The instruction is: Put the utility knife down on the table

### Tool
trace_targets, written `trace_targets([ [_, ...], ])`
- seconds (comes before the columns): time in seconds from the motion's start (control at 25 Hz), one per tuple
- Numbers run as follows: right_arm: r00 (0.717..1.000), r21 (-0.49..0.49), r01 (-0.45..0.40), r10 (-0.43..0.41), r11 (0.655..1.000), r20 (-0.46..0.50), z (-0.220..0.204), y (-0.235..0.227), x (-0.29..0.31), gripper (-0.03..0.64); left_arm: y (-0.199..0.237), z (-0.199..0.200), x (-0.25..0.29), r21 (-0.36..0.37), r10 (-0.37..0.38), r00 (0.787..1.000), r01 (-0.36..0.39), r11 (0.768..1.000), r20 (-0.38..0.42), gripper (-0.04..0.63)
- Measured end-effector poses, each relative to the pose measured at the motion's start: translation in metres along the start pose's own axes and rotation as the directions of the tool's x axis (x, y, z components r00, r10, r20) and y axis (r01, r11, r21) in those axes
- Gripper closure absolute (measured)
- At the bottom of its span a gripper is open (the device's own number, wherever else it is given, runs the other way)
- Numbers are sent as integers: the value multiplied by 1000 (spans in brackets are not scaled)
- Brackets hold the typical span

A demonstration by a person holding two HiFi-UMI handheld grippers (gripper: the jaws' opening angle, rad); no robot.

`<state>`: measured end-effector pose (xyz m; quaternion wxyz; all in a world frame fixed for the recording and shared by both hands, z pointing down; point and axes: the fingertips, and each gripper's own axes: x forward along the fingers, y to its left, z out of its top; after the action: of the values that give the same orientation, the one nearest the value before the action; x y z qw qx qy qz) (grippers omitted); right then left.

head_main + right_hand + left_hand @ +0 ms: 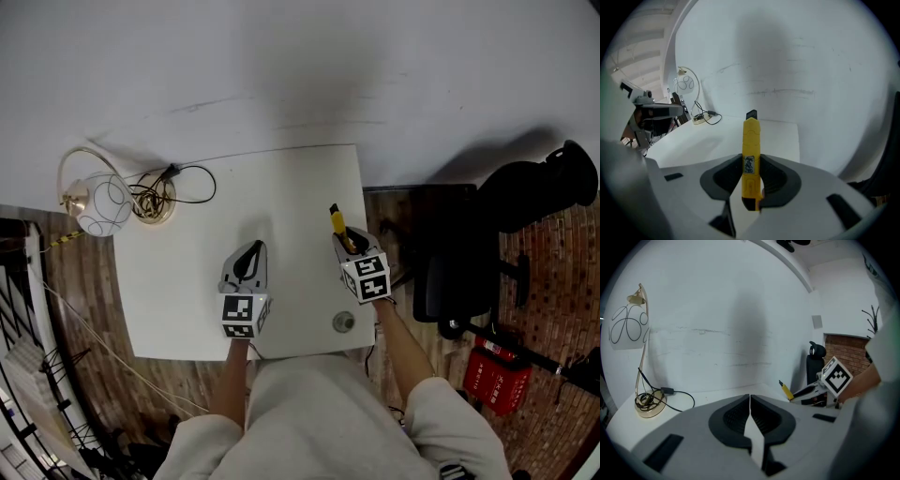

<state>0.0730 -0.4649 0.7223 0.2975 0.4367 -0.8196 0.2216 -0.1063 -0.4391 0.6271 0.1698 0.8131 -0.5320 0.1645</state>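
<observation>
1. Right hand-held gripper (pixel 344 244) pinches the yellow utility knife (pixel 751 145) by its rear end, tip pointing forward, over the white table (pixel 178 281) near its right edge.
2. Left hand-held gripper (pixel 750 416) is over the table, jaws pressed together, empty.

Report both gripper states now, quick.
Left gripper: closed, nothing between the jaws.
Right gripper: closed on the yellow plastic utility knife, black tip pointing forward.
</observation>
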Motion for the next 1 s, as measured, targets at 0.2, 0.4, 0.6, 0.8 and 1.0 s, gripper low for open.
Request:
trace_targets([
  [0.2,996,-68,-35,30,997,-79,-10,3,20,506,0,0,-1,0,0,1000,0,1000,1,586],
  [0.4,984,-253,-99,57,962,-170,-15,11,28,506,0,-2,-3,-4,4,1000,-4,1000,-1,586],
  [0.6,960,-488,-184,49,853,-276,-24,14,39,506,1,-4,-7,-2,9,1000,-9,1000,-4,586],
  [0.8,936,-593,-263,53,761,-347,-30,22,48,506,6,-6,-10,-6,18,1000,-18,1000,-7,586],
  [1.0,906,-677,-347,46,649,-420,-38,29,53,506,9,-7,-14,-9,27,1000,-27,1000,-9,586],
])
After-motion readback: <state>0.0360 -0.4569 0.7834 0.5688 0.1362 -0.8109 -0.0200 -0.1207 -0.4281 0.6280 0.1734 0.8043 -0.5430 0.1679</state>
